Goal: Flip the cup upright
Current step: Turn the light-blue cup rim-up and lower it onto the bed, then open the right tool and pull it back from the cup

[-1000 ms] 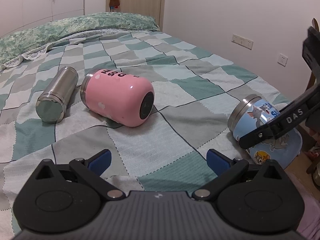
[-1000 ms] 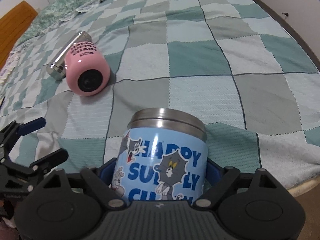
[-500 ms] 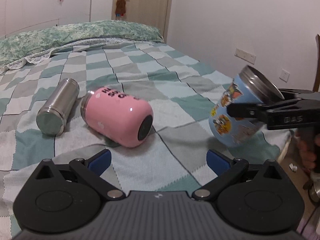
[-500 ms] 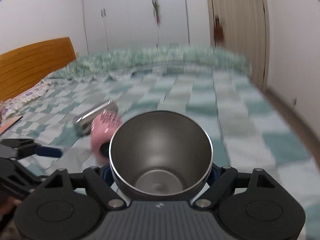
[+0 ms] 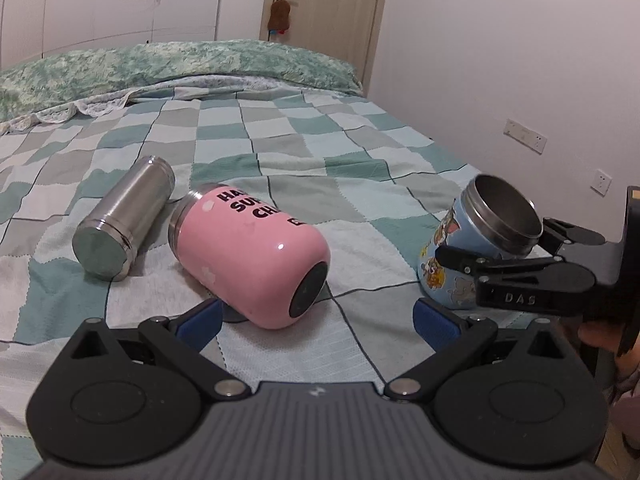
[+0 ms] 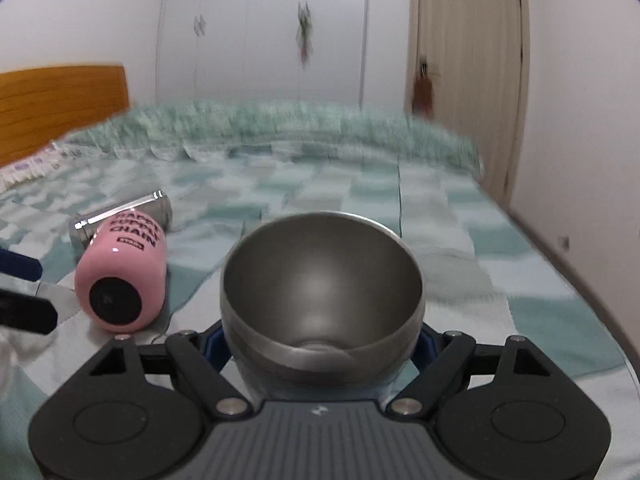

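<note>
My right gripper (image 6: 320,340) is shut on the blue cartoon cup (image 5: 452,256), which stands tilted near the bed's right edge, its steel mouth (image 6: 322,280) turned up toward the right wrist camera. The right gripper also shows in the left wrist view (image 5: 492,258). A pink cup (image 5: 248,256) lies on its side mid-bed, black base toward me; it also shows in the right wrist view (image 6: 120,264). My left gripper (image 5: 316,320) is open and empty, low just in front of the pink cup.
A steel tumbler (image 5: 120,220) lies on its side left of the pink cup. The checked bedspread (image 5: 320,152) covers the bed. A green pillow roll (image 5: 160,68) lies at the head. The white wall (image 5: 500,60) and bed edge are on the right.
The right gripper has lifted the blue cup off its side and turned it mouth-up, then lowered it toward the bed. The left gripper has risen slightly and stayed open.
</note>
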Available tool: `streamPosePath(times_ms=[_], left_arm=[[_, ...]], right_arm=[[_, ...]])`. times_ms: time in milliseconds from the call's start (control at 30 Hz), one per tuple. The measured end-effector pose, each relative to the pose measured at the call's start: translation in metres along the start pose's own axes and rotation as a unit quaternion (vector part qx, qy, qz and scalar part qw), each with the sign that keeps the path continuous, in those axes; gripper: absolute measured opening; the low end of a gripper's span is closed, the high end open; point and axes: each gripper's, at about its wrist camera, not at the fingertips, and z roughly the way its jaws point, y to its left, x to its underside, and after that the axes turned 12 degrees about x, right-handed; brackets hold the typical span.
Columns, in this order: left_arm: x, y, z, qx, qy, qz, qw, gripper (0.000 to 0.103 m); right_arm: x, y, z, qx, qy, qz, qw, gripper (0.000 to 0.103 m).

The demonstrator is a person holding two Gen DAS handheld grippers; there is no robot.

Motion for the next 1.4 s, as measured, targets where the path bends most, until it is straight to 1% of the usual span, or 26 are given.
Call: streamPosePath(times_ms=[67,200,400,433,500,567,667,767,900,1033,1200,1267,1333,1400], left_arm=[[0.001,0.0,0.002,-0.003,0.003,0.001,1.0,0.103],[0.002,-0.003,0.004,-0.008,0.007,0.005,0.9999,0.103],[0.003,-0.009,-0.005,-0.014,-0.001,0.008,0.9999,0.103],[0.003,-0.011,-0.008,-0.016,-0.004,0.008,0.9998,0.103],[0.005,-0.016,-0.016,-0.018,-0.01,0.009,0.9998,0.103],[0.008,-0.024,-0.027,-0.02,-0.022,0.01,0.9995,0.103],[0.014,-0.04,-0.046,-0.036,-0.043,0.017,0.9983,0.103],[0.024,-0.056,-0.065,-0.047,-0.073,0.021,0.996,0.103],[0.047,-0.075,-0.088,-0.068,-0.123,0.033,0.9895,0.103],[0.079,-0.093,-0.1,-0.099,-0.171,0.046,0.9792,0.103],[0.116,-0.102,-0.097,-0.124,-0.21,0.04,0.969,0.103],[0.129,-0.103,-0.094,-0.132,-0.232,0.041,0.9629,0.103],[0.14,-0.106,-0.09,-0.139,-0.251,0.05,0.9566,0.103],[0.15,-0.11,-0.081,-0.154,-0.254,0.067,0.9526,0.103]], right_arm=[[0.004,0.002,0.004,0.001,0.007,0.001,1.0,0.083],[0.006,0.003,0.005,0.003,0.0,0.003,1.0,0.083],[0.009,-0.002,-0.003,0.002,-0.002,0.016,1.0,0.084],[0.008,-0.002,-0.006,0.002,-0.009,0.021,1.0,0.094],[0.01,-0.005,-0.021,0.007,-0.03,0.03,0.999,0.103],[0.011,-0.007,-0.04,0.006,-0.061,0.035,0.998,0.103],[0.012,-0.01,-0.075,0.001,-0.103,0.046,0.994,0.103],[0.014,-0.008,-0.112,-0.003,-0.141,0.045,0.989,0.103],[0.026,-0.005,-0.155,-0.013,-0.174,0.043,0.984,0.103],[0.05,0.003,-0.184,-0.016,-0.19,0.028,0.981,0.103],[0.087,0.01,-0.203,-0.011,-0.197,0.018,0.98,0.103],[0.099,0.011,-0.206,-0.006,-0.201,0.013,0.98,0.103],[0.109,0.01,-0.207,-0.002,-0.205,0.015,0.979,0.103],[0.115,0.009,-0.209,0.002,-0.212,0.023,0.977,0.103]])
